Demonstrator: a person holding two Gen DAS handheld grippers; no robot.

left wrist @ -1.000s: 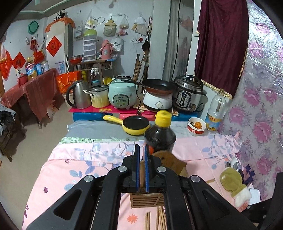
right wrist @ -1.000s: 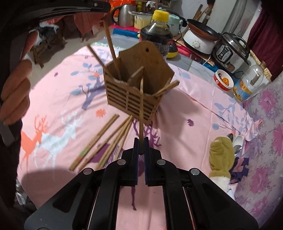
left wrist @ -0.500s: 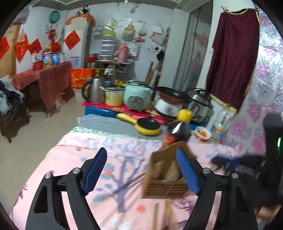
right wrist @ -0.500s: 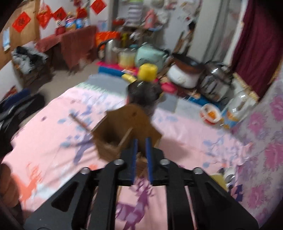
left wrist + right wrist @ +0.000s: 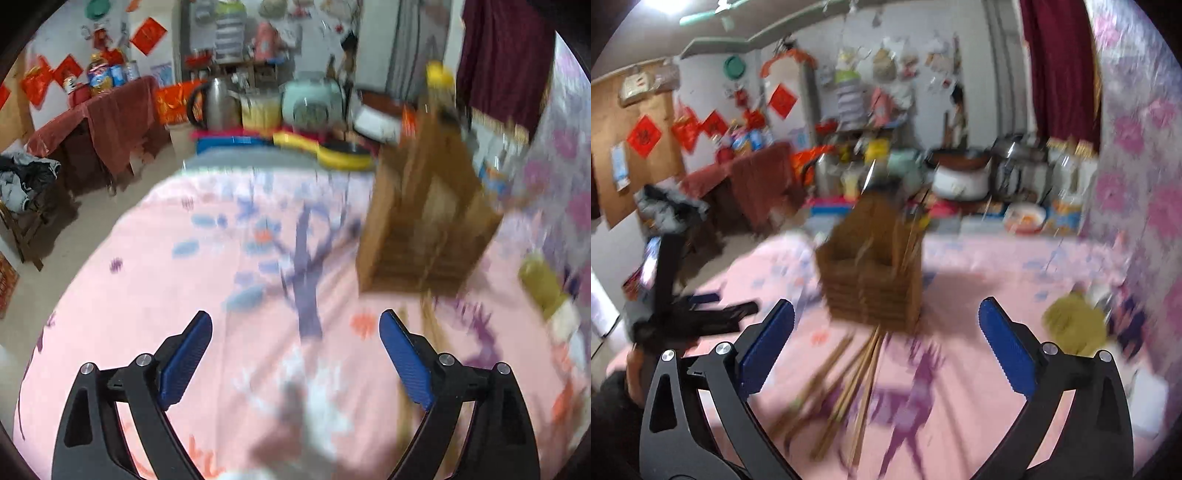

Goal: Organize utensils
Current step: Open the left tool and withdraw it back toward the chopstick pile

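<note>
Cluttered kitchen behind – cookers, kettle, red drape; pink floral cloth (image 5: 1015,266) covers the table. Wooden holder (image 5: 875,273) stands upright mid-cloth, loose chopsticks (image 5: 849,380) fanned on the cloth in front of it, long axes running toward the right gripper (image 5: 886,350) – nearer than the left gripper (image 5: 295,365). Both grippers' jaws are opening, w/ nothing between them.

From my remote seat, both views are motion-blurred. The holder (image 5: 873,273) at twelve o'clock reads as matt slatted wood; the chopsticks (image 5: 849,384) lying before it look like bare wood or bamboo. The tablecloth (image 5: 155,280) is matt printed cloth. My right gripper (image 5: 886,347) shows matt black plastic arms, ribbed blue pads (image 5: 1006,354) and bright metal screws. At eleven o'clock in the left view, a kettle (image 5: 218,101) gleams like polished metal.
</note>
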